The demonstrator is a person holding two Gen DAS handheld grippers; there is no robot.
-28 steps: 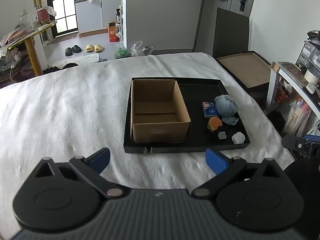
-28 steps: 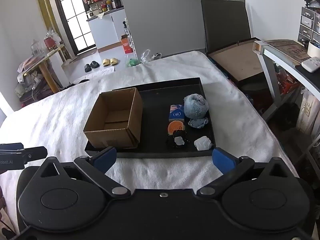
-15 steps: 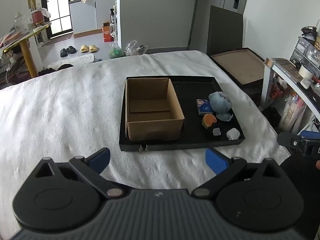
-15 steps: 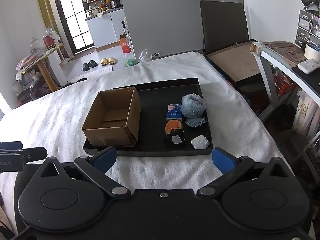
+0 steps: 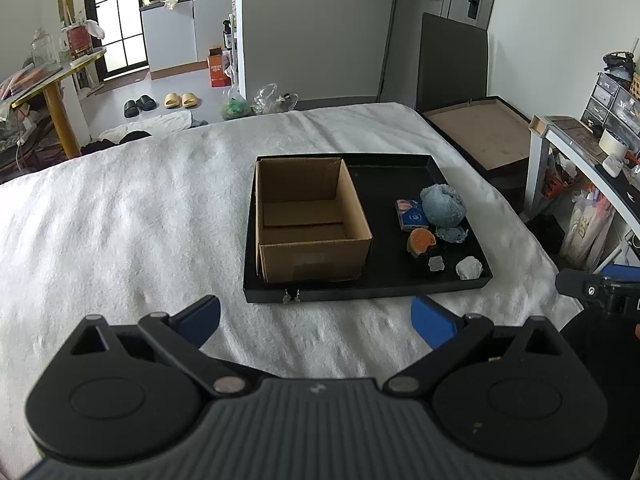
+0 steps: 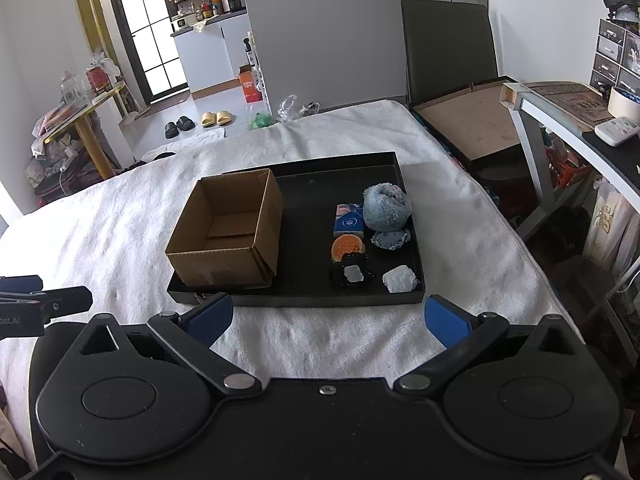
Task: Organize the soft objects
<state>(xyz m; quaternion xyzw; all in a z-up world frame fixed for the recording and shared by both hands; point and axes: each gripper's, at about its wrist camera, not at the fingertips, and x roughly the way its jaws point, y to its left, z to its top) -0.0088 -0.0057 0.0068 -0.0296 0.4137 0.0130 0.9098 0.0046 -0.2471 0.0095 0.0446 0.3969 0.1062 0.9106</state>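
Shallow black tray [image 5: 360,294] on white-blanketed bed [image 5: 120,232]. Inside tray: open brown cardboard box [image 5: 308,220] at left; fluffy blue-grey cloth ball [image 5: 443,206], small blue printed packet [image 5: 412,214] (writing unreadable), orange round sponge [image 5: 420,241] at right. Left gripper [image 5: 315,320] and right gripper [image 6: 327,320] both spread wide, empty, short of tray.

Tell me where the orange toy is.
In both views the orange toy lies in the tray's right half, just nearer than the blue packet.
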